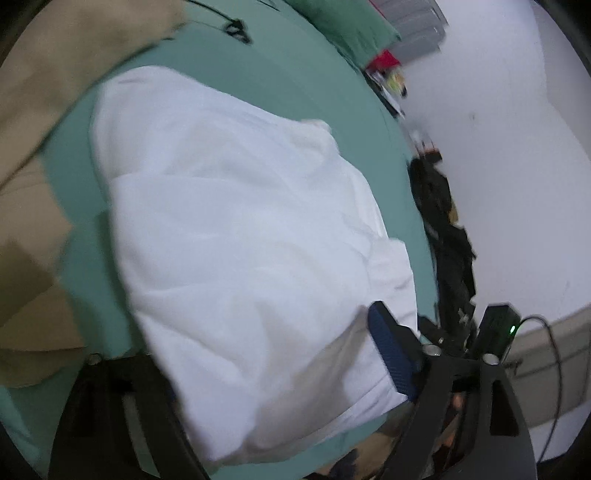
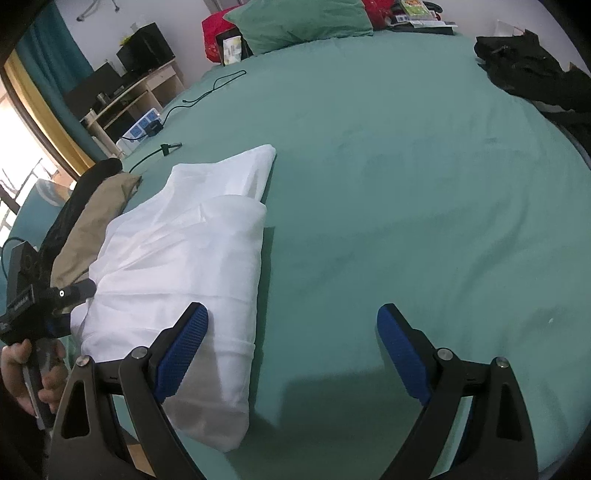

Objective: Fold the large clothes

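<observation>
A white garment (image 2: pixel 192 266) lies folded in a long bundle on the green bed sheet (image 2: pixel 388 184), near the front left edge. My right gripper (image 2: pixel 291 343) is open and empty, its left finger over the garment's near right edge. In the left wrist view the garment (image 1: pixel 236 229) fills the middle and drapes between the wide-spread fingers of my left gripper (image 1: pixel 273 354); only the right blue pad (image 1: pixel 388 350) shows clearly, the left finger is covered by cloth. The left gripper body also shows in the right wrist view (image 2: pixel 44 295), at the garment's left side.
A tan garment (image 2: pixel 96 221) and a dark one lie left of the white bundle. A black garment (image 2: pixel 539 81) lies at the far right. A green pillow (image 2: pixel 299 22) and red items sit at the head. A black cable (image 2: pixel 199 96) and power strip lie far left.
</observation>
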A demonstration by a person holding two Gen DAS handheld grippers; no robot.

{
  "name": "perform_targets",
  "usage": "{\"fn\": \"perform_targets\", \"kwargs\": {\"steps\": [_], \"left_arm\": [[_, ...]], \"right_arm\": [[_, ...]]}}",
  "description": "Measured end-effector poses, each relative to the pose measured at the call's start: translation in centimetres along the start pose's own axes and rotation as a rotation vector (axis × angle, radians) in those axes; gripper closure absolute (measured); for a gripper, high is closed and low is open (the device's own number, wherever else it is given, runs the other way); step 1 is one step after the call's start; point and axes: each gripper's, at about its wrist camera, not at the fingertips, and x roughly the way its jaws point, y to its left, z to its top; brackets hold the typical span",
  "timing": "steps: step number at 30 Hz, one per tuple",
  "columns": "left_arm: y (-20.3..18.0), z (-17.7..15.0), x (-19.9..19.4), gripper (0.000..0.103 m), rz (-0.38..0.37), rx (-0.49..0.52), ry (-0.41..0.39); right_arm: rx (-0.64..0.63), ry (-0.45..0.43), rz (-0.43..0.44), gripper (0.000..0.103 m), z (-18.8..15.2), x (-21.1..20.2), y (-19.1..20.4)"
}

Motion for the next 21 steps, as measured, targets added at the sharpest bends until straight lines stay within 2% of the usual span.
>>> {"fn": "perform_targets", "kwargs": {"steps": [2, 6, 12, 18, 19, 21], "left_arm": [[-1.5, -0.1, 0.9, 0.015, 0.011, 0.061, 0.032], [-4.0, -0.3, 2.1, 0.015, 0.113, 0.201, 0.055], [-5.2, -0.5, 1.5, 0.015, 0.265, 0.3, 0.009], [-5.4, -0.8, 0.5, 0.015, 0.314, 0.326, -0.047], [-4.3, -0.9, -0.5, 0.015, 0.319, 0.336, -0.053], [-4.1, -1.0, 0.1, 0.014, 0.322, 0.341, -0.032]], "right_arm": [[0.002, 0.0, -0.002, 0.011, -0.1, -0.2, -0.3], [-0.001, -0.001, -0.003, 0.011, 0.0, -0.6, -0.6], [-0.011, -0.009, 0.035, 0.011, 0.4, -0.6, -0.7], [-0.004, 0.008, 0.129, 0.011, 1.2, 1.4, 0.4], [-0.001, 0.012, 0.147, 0.011, 1.3, 1.8, 0.6], [0.007, 0.029, 0.193, 0.011, 1.4, 2.9, 0.9]]}}
